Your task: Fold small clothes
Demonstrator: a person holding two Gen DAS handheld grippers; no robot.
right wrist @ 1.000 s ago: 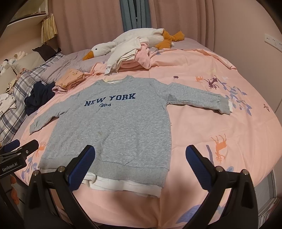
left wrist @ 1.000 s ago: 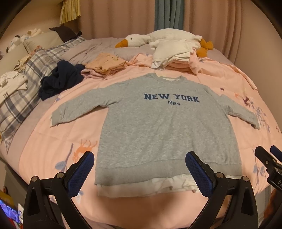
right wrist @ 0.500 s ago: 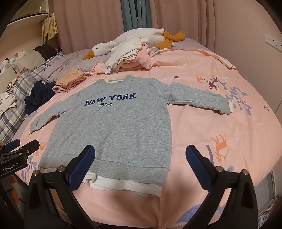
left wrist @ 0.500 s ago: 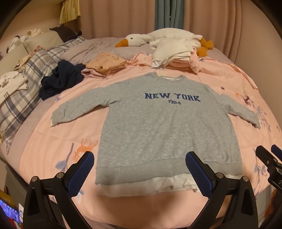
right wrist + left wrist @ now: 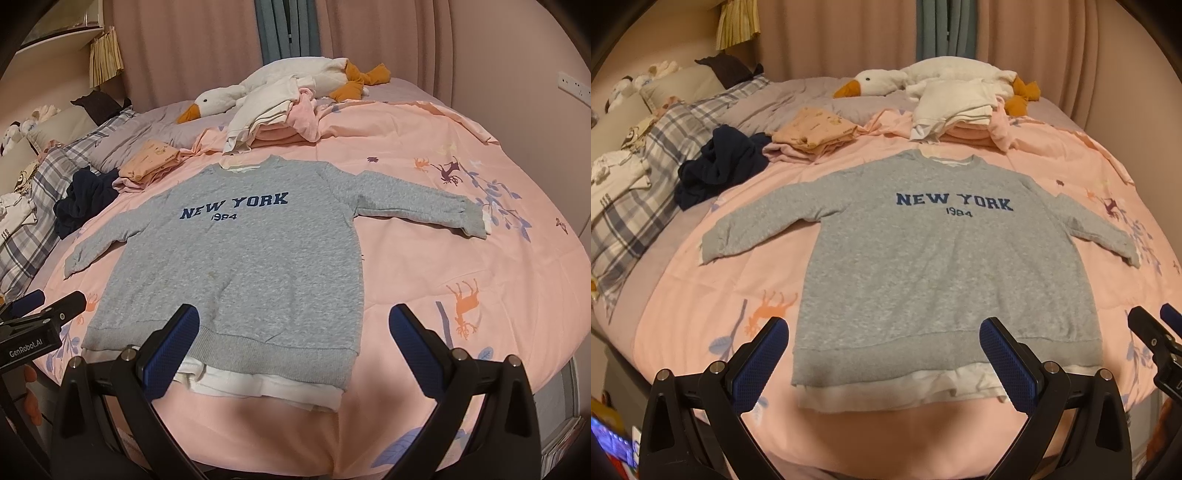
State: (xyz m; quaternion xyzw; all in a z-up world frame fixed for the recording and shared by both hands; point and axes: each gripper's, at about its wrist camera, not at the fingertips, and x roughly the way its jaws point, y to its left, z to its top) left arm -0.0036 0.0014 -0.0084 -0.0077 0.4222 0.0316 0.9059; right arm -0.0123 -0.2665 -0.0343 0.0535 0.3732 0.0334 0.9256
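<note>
A grey "NEW YORK 1984" sweatshirt (image 5: 942, 266) with a white hem lies flat, face up, sleeves spread, on the pink bedspread (image 5: 701, 306); it also shows in the right wrist view (image 5: 243, 266). My left gripper (image 5: 882, 350) is open and empty, hovering just short of the hem. My right gripper (image 5: 295, 339) is open and empty, near the hem's right corner. Each gripper shows at the edge of the other's view: the right one (image 5: 1156, 339), the left one (image 5: 40, 314).
Behind the sweatshirt lie a folded peach pile (image 5: 812, 129), a white and pink pile (image 5: 956, 107), a crumpled navy garment (image 5: 720, 166), a plush goose (image 5: 879, 83) and plaid pillows (image 5: 639, 192). The bed's front edge runs under my grippers.
Both grippers have drifted very slightly; the sweatshirt has not moved and both stay open.
</note>
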